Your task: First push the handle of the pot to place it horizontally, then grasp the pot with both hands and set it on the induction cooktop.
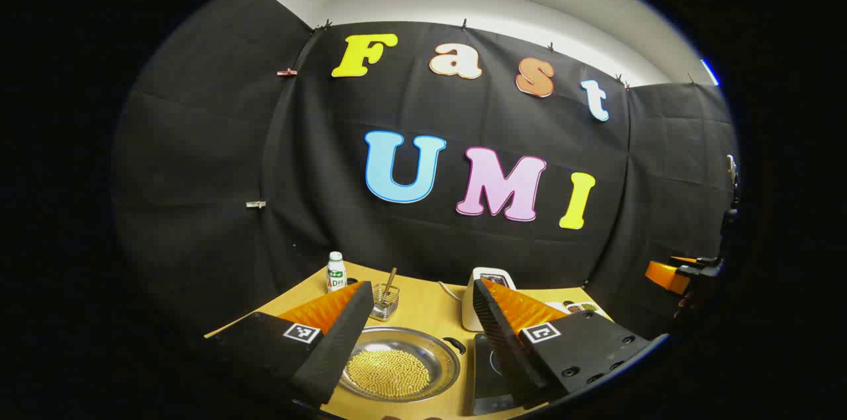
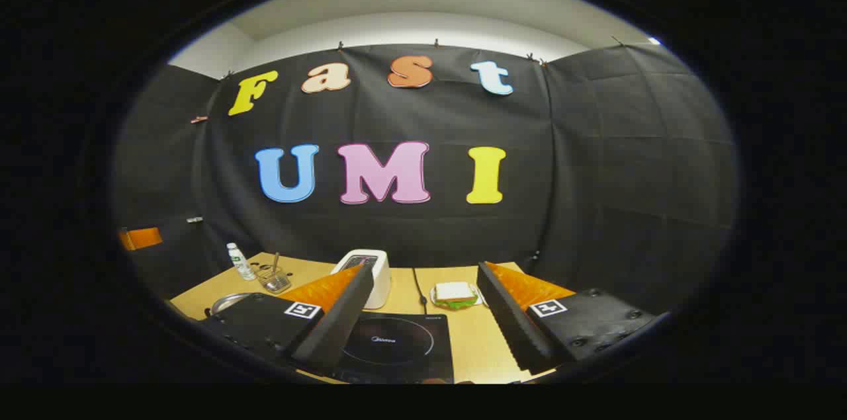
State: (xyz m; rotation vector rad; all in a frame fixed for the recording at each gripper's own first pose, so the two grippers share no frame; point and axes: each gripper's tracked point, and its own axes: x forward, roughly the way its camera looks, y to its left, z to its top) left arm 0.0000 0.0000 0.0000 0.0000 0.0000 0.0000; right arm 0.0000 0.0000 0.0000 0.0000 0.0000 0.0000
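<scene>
Left claw (image 1: 423, 314) held released above the surface (image 1: 423, 304), fingers wide apart. Pot (image 1: 397, 364) of yellow grains directly below and between the fingers, its small black handle (image 1: 455, 344) toward the induction cooktop (image 1: 490, 367) just beside. Right claw (image 2: 423, 304) likewise released, poised over the cooktop; sandwich (image 2: 455, 293) just ahead.
</scene>
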